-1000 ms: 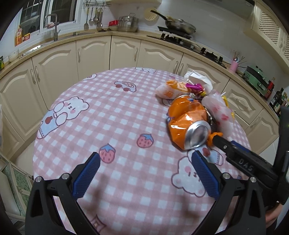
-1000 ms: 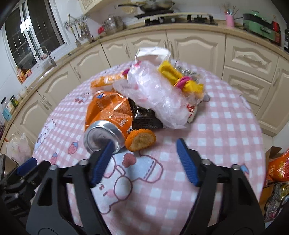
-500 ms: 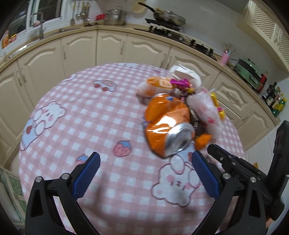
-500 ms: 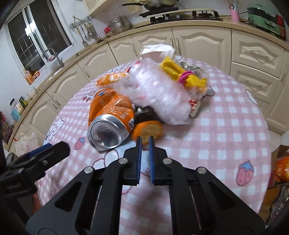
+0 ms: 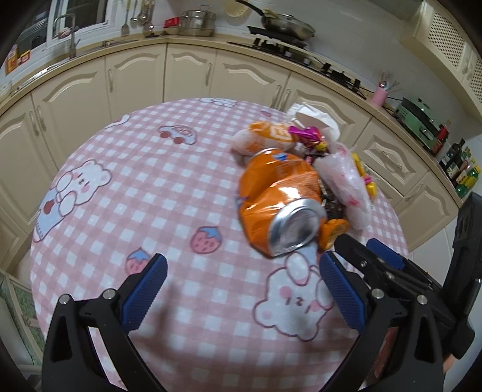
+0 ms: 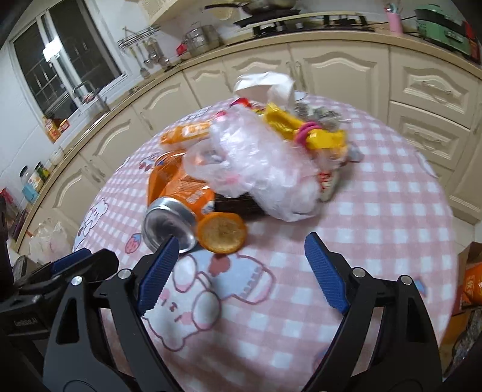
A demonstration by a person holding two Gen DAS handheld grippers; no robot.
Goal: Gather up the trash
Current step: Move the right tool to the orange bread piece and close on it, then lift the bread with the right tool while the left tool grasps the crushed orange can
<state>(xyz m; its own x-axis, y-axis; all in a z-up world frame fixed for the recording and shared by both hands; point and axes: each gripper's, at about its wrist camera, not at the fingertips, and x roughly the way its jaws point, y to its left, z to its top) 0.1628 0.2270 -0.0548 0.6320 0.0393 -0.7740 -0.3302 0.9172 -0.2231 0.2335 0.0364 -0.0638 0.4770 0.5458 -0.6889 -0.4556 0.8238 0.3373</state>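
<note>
A heap of trash lies on the round table with the pink checked cloth (image 5: 126, 193). A crushed orange can (image 5: 280, 205) lies on its side, silver end toward me; it also shows in the right wrist view (image 6: 177, 199). An orange slice (image 6: 221, 232) leans beside the can's end (image 5: 333, 232). Behind are a clear plastic bag (image 6: 259, 172), yellow wrappers (image 6: 304, 129), an orange snack packet (image 5: 265, 138) and white crumpled paper (image 6: 265, 84). My left gripper (image 5: 241, 286) is open, just short of the can. My right gripper (image 6: 239, 273) is open, just short of the slice.
Cream kitchen cabinets (image 5: 192, 75) curve around behind the table. A stove with a pan (image 5: 283, 24) and a sink (image 5: 66, 48) sit on the counter. A box with orange packets (image 6: 470, 280) stands on the floor at the right.
My right gripper was shut half a second ago and is now open again. The left gripper has stayed open and moved closer to the can. The trash has not moved.
</note>
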